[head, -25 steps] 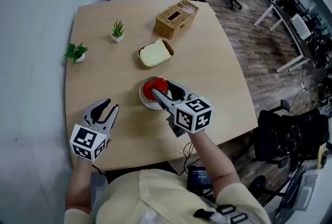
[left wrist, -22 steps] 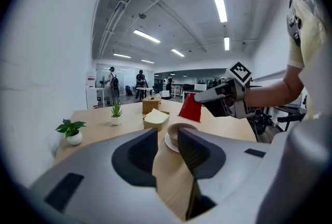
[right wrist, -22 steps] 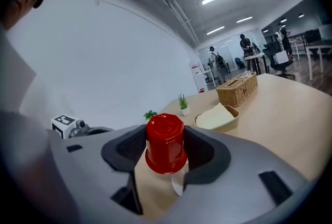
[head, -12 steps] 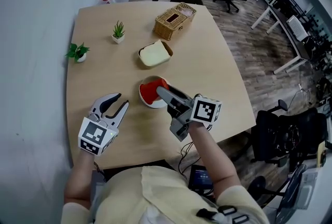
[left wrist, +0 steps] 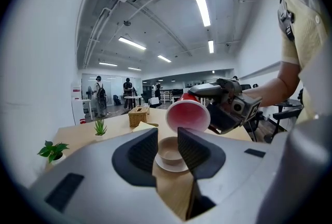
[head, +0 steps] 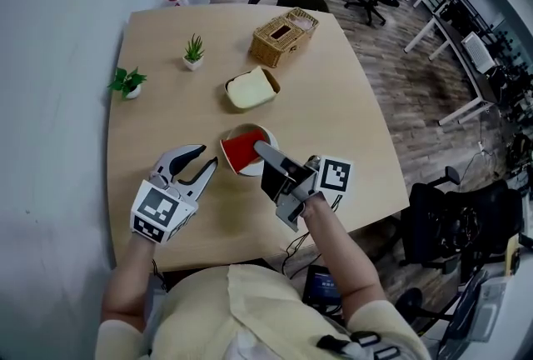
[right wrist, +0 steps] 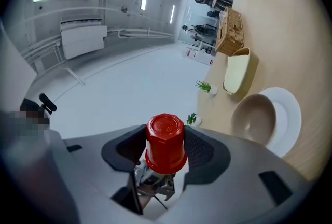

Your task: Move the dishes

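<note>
My right gripper [head: 255,152] is shut on a red cup [head: 243,149], which lies tipped on its side in the air just above a tan bowl [head: 266,134]. The bowl sits on a white plate [right wrist: 290,114]. In the right gripper view the red cup [right wrist: 165,143] fills the space between the pads, and the bowl [right wrist: 254,120] is empty. My left gripper [head: 205,159] is open, just left of the bowl and apart from it. Between its jaws in the left gripper view I see the bowl [left wrist: 171,149], with the red cup [left wrist: 188,115] above it.
A yellow square dish [head: 251,88] and a wicker basket [head: 283,35] stand farther back on the wooden table [head: 358,142]. Two small potted plants [head: 193,50] [head: 127,83] are at the left. A wall runs along the table's left side; office chairs stand beyond it.
The right gripper has rolled and risen, lifting the red cup out of the bowl and tipping it sideways. The left gripper has moved up and right toward the bowl.
</note>
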A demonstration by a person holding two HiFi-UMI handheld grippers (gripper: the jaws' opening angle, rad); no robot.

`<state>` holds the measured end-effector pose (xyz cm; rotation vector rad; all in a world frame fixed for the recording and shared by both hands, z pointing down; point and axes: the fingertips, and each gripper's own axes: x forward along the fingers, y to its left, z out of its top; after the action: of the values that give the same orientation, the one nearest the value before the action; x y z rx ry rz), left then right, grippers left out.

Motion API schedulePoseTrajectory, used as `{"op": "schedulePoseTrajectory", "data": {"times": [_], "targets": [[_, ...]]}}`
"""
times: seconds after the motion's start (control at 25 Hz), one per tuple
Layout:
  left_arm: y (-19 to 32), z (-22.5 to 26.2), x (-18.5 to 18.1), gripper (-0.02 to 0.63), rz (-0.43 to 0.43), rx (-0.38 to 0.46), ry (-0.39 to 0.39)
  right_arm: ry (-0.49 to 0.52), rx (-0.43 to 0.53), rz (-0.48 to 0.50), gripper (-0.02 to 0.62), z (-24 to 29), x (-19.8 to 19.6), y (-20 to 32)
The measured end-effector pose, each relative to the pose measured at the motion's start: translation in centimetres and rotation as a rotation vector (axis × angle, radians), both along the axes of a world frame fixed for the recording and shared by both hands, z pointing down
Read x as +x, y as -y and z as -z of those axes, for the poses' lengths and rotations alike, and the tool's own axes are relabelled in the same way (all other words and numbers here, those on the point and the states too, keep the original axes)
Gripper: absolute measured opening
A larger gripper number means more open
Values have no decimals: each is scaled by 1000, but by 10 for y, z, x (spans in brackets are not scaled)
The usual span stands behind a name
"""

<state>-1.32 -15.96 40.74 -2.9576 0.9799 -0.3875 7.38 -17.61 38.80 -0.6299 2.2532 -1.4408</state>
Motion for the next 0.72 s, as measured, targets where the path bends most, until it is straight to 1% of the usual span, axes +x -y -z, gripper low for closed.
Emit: {"op": "schedulePoseTrajectory", "data": {"times": [0.16, 0.36, 0.6, 0.72], "targets": [[5, 4, 2, 106, 4, -35, -68, 99, -42, 42, 233, 0, -7, 0], [8, 10, 3, 106, 11, -33, -98, 188, -76, 118, 233, 4, -18, -3], [8, 22, -2, 106, 15, -63, -202, 347, -170, 175, 233, 0, -25, -2], [8, 24, -3, 106, 16, -80, -234, 401, -205, 210, 233, -2, -32, -2]]}}
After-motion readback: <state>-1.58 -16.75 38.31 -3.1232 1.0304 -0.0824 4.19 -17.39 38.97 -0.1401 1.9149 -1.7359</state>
